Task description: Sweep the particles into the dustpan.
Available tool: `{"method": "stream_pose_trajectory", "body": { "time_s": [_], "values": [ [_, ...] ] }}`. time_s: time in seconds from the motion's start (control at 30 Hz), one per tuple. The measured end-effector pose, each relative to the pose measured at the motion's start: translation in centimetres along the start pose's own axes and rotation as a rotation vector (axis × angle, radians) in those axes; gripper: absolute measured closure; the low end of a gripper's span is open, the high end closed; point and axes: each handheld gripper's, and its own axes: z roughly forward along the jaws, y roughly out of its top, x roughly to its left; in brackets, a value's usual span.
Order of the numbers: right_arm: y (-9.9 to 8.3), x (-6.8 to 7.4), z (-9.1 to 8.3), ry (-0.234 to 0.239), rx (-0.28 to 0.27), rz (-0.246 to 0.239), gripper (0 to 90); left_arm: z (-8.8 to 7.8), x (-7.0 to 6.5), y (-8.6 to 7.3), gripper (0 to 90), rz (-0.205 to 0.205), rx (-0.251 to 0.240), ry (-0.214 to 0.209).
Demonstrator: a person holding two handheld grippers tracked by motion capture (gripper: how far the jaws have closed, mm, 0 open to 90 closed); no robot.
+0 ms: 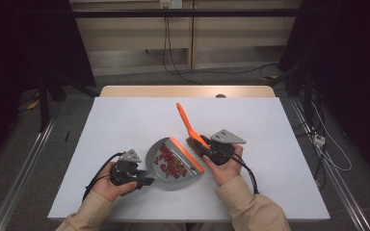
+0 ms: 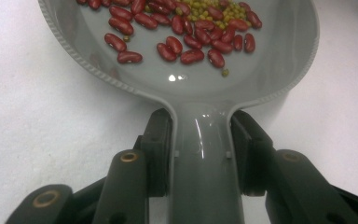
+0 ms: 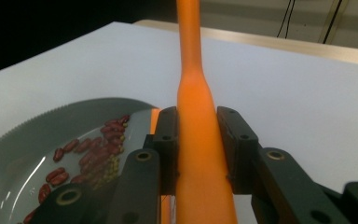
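Closest to the lens in the left gripper view, the grey handle of the dustpan [image 2: 205, 154] is clamped between the two black jaws, so the left gripper [image 1: 142, 183] is closed on it, pads pressed to both sides. Only the near part of the pan is seen there; its far rim is cut off at the top of that view. Red beans [image 2: 186, 39] are scattered inside the pan, with a patch of small yellow-green grains [image 2: 205, 11] behind them, partly cropped.

From the high view the dustpan [image 1: 156, 159] is sat on the white table [image 1: 125, 120] near the front edge, and the beans [image 1: 171, 162] are just a reddish blur, so the small grains can't be made out. An orange strip [image 1: 187, 154] is laid along the pan's right edge, but whether it's the pan's lip or the brush head can't be told.

Right of the pan, the orange brush handle [image 3: 198, 140] is gripped by the right gripper [image 1: 201, 144], jaws shut tight on it. The handle [image 1: 187, 122] is tilted up and away from the pan. Its lower end is hidden behind the jaws, and bristles are not made out clearly.

Both sleeves [image 1: 250, 207] are cut off at the bottom edge.
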Motion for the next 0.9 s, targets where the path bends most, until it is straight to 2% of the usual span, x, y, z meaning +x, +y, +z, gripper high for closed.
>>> {"method": "stream_pose_trajectory", "body": {
  "time_s": [0.1, 0.2, 0.33, 0.43, 0.47, 0.5, 0.53, 0.57, 0.73, 0.8, 0.9],
  "values": [
    [-0.6, 1.1, 0.7, 0.023, 0.014, -0.019, 71.0, 0.1, -0.1, 0.0, 62.0, 0.001, 0.002, 0.008],
    [-0.5, 2.5, 1.0, 0.023, 0.014, -0.071, 70.6, 0.1, -0.1, 0.0, 62.0, -0.003, -0.002, 0.009],
    [-0.2, 3.4, 0.9, 0.07, -0.016, -0.031, 71.0, 0.1, -0.2, 0.0, 61.9, 0.0, -0.001, 0.017],
    [-0.3, 4.5, 1.0, 0.101, -0.008, -0.059, 70.9, 0.1, -0.2, 0.1, 61.9, -0.001, -0.001, 0.017],
    [-0.3, 4.6, 1.1, 0.123, -0.009, -0.055, 70.9, 0.2, -0.2, 0.0, 61.9, -0.003, -0.004, 0.017],
    [-0.3, 4.6, 1.1, 0.139, -0.011, -0.042, 70.9, 0.2, -0.2, 0.0, 62.0, -0.002, -0.004, 0.019],
    [-0.2, 4.6, 1.0, 0.135, -0.014, -0.041, 70.9, 0.1, -0.2, 0.0, 62.2, 0.003, -0.004, 0.023],
    [-0.2, 4.4, 0.9, 0.129, -0.016, -0.046, 70.9, 0.1, -0.2, 0.0, 62.4, 0.006, -0.006, 0.024],
    [0.6, 2.7, -0.2, 0.106, -0.053, -0.013, 71.0, 0.1, -0.3, -0.2, 62.7, 0.016, -0.023, 0.033],
    [0.8, 2.0, -0.6, 0.092, -0.059, -0.002, 71.0, 0.1, -0.3, -0.3, 62.8, 0.017, -0.045, 0.041],
    [1.0, 1.1, -1.0, 0.075, -0.069, 0.008, 70.9, 0.0, -0.1, -0.5, 62.8, 0.003, -0.067, 0.056]
  ]
}}
